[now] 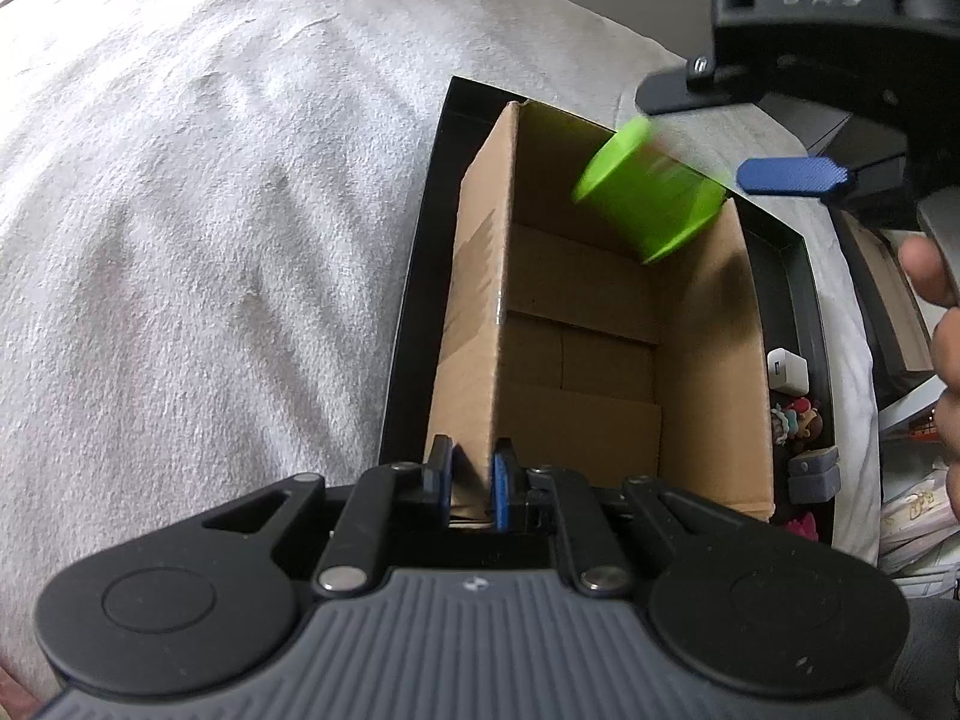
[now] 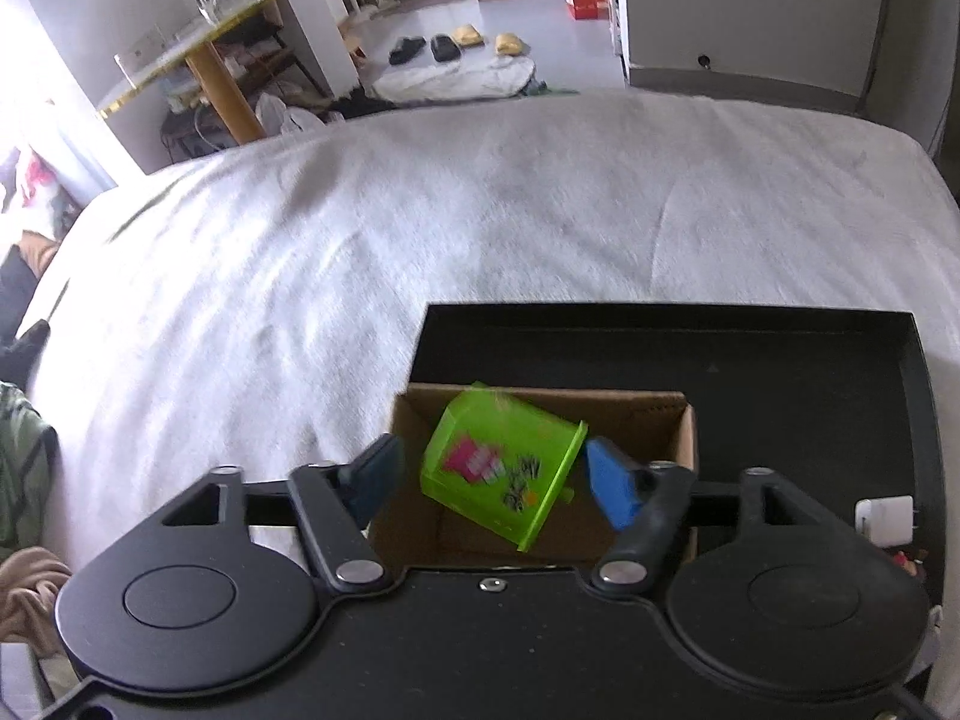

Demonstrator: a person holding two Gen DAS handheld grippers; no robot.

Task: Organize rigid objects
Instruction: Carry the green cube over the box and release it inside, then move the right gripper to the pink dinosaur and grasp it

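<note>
A green plastic cup (image 1: 651,195) is in mid-air, blurred and tilted, over an open cardboard box (image 1: 576,324) that stands in a black tray (image 1: 414,276) on a white blanket. My left gripper (image 1: 471,480) is shut on the box's near left wall. My right gripper (image 2: 492,471) is open above the box; the green cup (image 2: 504,471) with a pink sticker is between its blue fingers (image 2: 612,480) without touching them. The right gripper also shows at the top right of the left wrist view (image 1: 792,174).
In the tray beside the box lie a white charger (image 1: 787,373), a small figurine (image 1: 798,417) and a grey block (image 1: 813,474). The charger also shows in the right wrist view (image 2: 885,519). The blanket (image 2: 420,240) covers a bed; a table and slippers stand beyond.
</note>
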